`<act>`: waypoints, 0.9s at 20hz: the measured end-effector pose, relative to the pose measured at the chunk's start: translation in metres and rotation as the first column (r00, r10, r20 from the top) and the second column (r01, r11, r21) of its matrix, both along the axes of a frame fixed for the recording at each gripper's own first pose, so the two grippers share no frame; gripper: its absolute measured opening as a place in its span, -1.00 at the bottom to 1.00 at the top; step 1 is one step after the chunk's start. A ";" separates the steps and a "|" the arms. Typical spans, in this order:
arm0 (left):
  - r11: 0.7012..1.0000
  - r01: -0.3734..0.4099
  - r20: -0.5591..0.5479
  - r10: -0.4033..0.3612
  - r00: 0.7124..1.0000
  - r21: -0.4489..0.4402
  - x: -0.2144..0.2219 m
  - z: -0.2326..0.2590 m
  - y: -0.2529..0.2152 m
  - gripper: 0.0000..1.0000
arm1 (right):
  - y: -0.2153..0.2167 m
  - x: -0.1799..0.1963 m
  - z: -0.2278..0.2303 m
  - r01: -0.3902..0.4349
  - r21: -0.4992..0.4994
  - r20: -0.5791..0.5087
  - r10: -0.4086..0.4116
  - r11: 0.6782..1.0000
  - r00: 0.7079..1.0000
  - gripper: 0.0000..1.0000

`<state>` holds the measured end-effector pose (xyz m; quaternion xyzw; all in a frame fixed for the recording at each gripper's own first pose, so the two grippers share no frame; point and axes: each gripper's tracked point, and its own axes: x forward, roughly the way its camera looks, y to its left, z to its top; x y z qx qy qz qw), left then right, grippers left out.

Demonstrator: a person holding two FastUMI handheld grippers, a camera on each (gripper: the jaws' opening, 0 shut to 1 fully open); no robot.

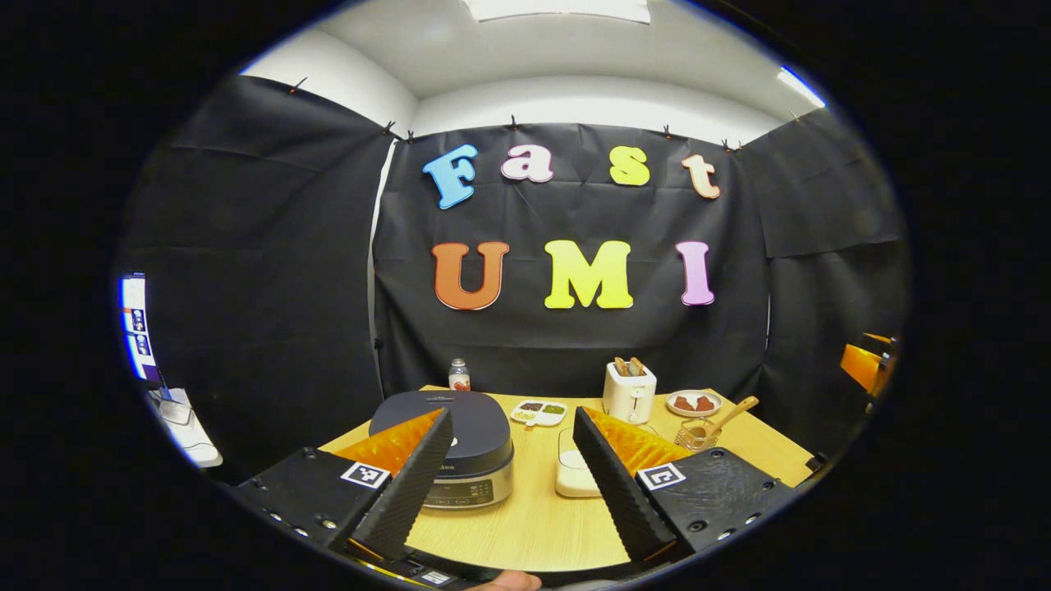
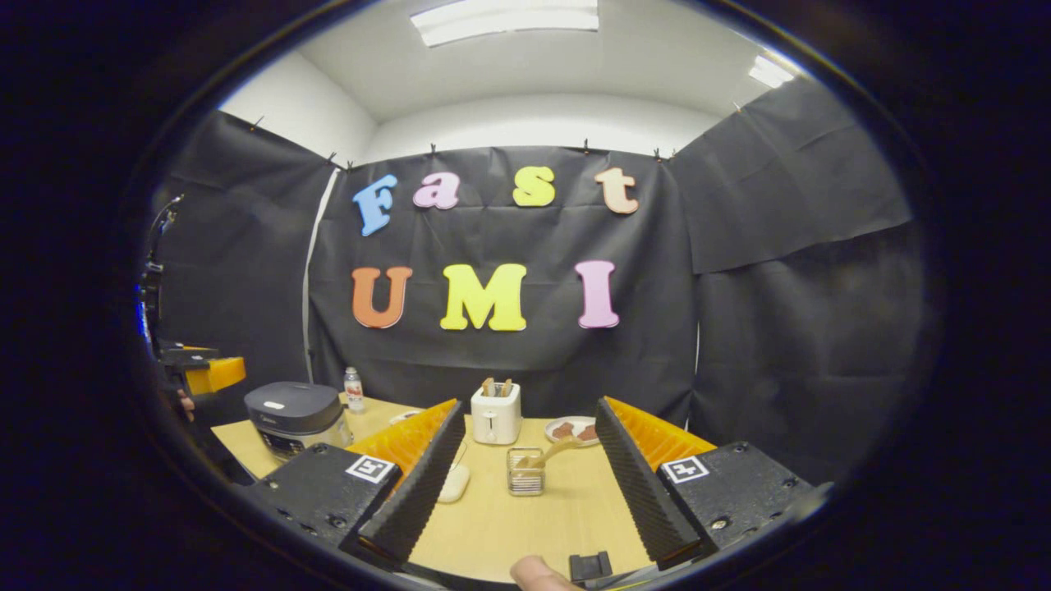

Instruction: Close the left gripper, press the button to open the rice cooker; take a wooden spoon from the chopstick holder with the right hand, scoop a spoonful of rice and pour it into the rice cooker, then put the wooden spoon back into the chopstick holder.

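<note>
A dark grey rice cooker [image 1: 450, 443] with a silver base is sitting on a pale wooden table [image 1: 534, 517], beside a white toaster [image 1: 629, 392] and a tan wooden spoon [image 1: 727, 415].

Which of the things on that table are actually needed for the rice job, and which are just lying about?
Needed: rice cooker, lid shut; wooden spoon in the chopstick holder; white rice container; both open claws, left claw and right claw.

Lying about: toaster, bottle, sauce dish, plate.
</note>
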<state>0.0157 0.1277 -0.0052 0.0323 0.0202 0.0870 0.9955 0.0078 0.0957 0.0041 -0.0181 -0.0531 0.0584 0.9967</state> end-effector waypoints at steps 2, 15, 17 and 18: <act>1.000 0.003 0.001 -0.003 1.000 0.009 -0.009 -0.004 -0.008 0.88 | -0.002 -0.002 -0.002 0.010 -0.002 -0.011 -0.010 1.000 1.000 1.00; 1.000 -0.019 0.037 0.019 0.999 0.007 -0.036 -0.023 -0.012 0.89 | 0.003 -0.013 -0.034 -0.035 -0.039 -0.073 0.032 0.999 0.997 1.00; 1.000 -0.009 0.042 0.009 0.999 0.009 -0.039 -0.020 -0.016 0.89 | -0.001 -0.014 -0.033 -0.031 -0.041 -0.070 0.028 0.999 0.997 1.00; 1.000 0.000 0.044 0.000 0.999 0.008 -0.039 -0.019 -0.019 0.89 | -0.003 -0.014 -0.032 -0.030 -0.040 -0.069 0.027 0.999 0.997 1.00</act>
